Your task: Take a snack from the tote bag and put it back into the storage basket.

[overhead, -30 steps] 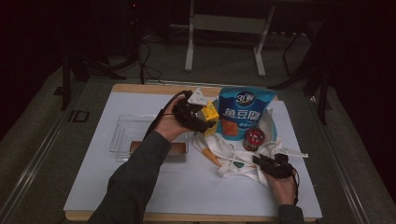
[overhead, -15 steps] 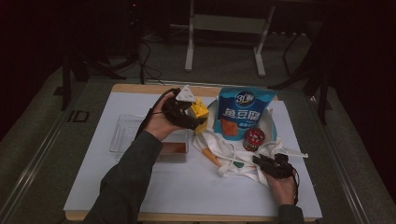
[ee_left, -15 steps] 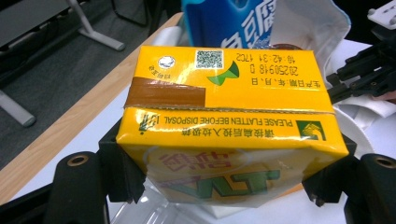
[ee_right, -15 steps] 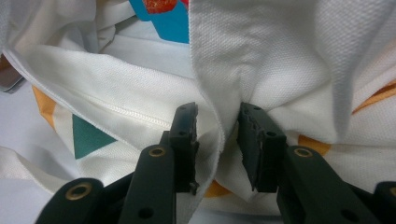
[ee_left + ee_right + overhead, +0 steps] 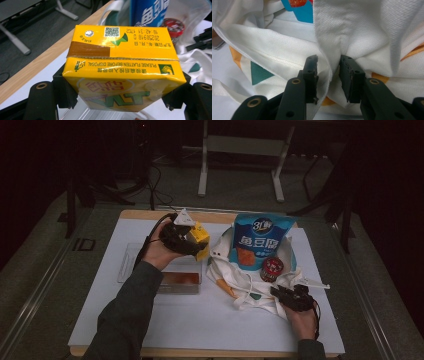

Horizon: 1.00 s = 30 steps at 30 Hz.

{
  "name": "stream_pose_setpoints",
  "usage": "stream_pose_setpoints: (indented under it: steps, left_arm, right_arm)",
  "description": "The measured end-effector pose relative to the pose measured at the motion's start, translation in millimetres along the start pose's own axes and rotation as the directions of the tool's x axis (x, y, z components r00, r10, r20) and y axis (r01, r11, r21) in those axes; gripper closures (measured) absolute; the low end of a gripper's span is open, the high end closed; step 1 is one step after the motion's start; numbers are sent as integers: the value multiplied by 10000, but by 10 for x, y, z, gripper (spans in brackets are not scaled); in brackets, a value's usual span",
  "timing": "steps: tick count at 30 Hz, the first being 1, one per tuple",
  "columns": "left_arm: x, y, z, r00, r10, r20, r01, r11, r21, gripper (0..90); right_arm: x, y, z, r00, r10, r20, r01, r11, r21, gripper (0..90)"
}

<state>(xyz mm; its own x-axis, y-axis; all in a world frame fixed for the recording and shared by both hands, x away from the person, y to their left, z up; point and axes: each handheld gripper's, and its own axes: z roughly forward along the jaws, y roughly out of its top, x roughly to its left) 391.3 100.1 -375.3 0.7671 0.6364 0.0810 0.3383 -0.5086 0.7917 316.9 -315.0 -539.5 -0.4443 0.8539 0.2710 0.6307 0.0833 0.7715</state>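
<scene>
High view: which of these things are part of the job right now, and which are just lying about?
In the job:
yellow drink carton, held by the left gripper
white tote bag, fold pinched by the right gripper

Lying about:
blue snack bag
red-lidded can
clear tray

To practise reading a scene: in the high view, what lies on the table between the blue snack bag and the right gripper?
In the high view, between the blue snack bag and the right gripper sit a small red-lidded can and folds of the white cloth bag.
</scene>
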Motion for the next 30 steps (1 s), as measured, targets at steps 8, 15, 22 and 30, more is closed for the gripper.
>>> stream_pose_setpoints:
  steps: [8, 15, 22, 30]
  left_arm:
    - [127, -142, -27, 9986, -430, -292, 435, 9989, 153, 285]
    - [189, -240, -65, 9968, -622, -496, 636, 9977, 255, 285]
    - [234, -350, -106, 9937, -855, -719, 879, 9957, 307, 285]
    - [296, -464, -120, 9896, -1054, -977, 1102, 9929, 452, 285]
  right_arm:
    - [1, 0, -1, 10000, 29, -8, -29, 10000, 11, 671]
    - [2, -1, -1, 10000, 20, 0, -20, 10000, 11, 671]
    - [3, -1, -1, 10000, 13, 4, -13, 10000, 8, 671]
    - [4, -1, -1, 10000, 5, 10, -5, 10000, 8, 671]
